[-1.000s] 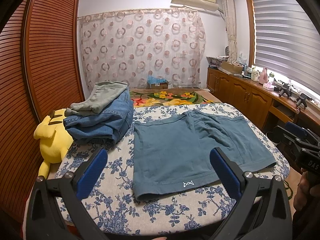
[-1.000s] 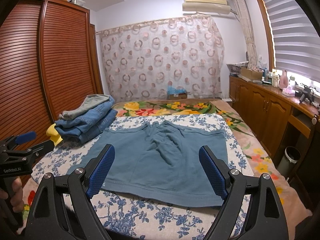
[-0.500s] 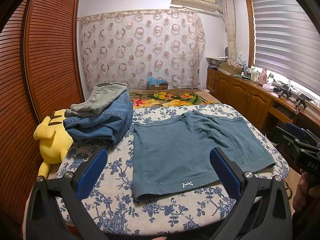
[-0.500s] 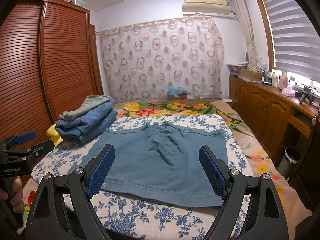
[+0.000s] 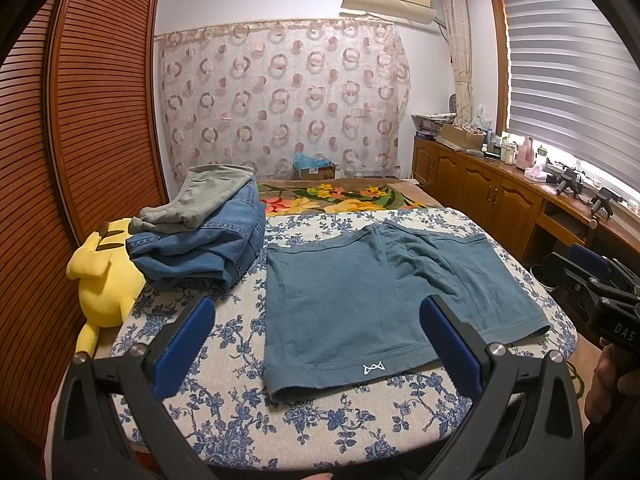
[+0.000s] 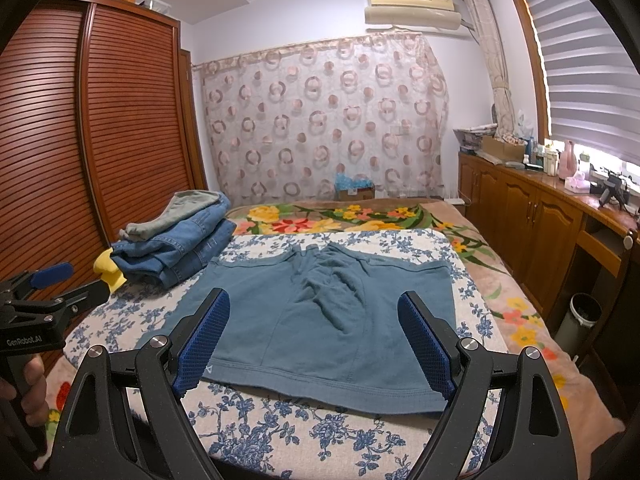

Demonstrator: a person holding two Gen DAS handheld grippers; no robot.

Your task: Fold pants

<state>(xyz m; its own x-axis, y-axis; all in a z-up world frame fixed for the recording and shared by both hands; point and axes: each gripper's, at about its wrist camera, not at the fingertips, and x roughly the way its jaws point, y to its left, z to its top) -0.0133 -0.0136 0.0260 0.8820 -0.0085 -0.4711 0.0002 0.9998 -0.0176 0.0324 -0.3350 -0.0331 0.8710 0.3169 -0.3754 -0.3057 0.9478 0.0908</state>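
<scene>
Teal short pants (image 5: 360,300) (image 6: 320,320) lie spread flat on a blue-flowered cloth (image 5: 224,344) (image 6: 280,432), waistband at the far side, leg hems near me, a small white logo on the left leg hem. My left gripper (image 5: 316,344) hovers open above the near left hem, with nothing between its blue pads. Near the right hem my right gripper (image 6: 314,340) hangs open and holds nothing. Each gripper also shows at the edge of the other's view, held by a hand.
A stack of folded jeans with a grey garment on top (image 5: 200,236) (image 6: 176,240) sits at the far left of the cloth. A yellow plush toy (image 5: 104,280) lies beside it. Wooden cabinets (image 6: 532,232) run along the right; a small bin (image 6: 580,316) stands below.
Both grippers have drifted very slightly; the pants sit a touch lower in both views. Nothing was taken hold of or let go.
</scene>
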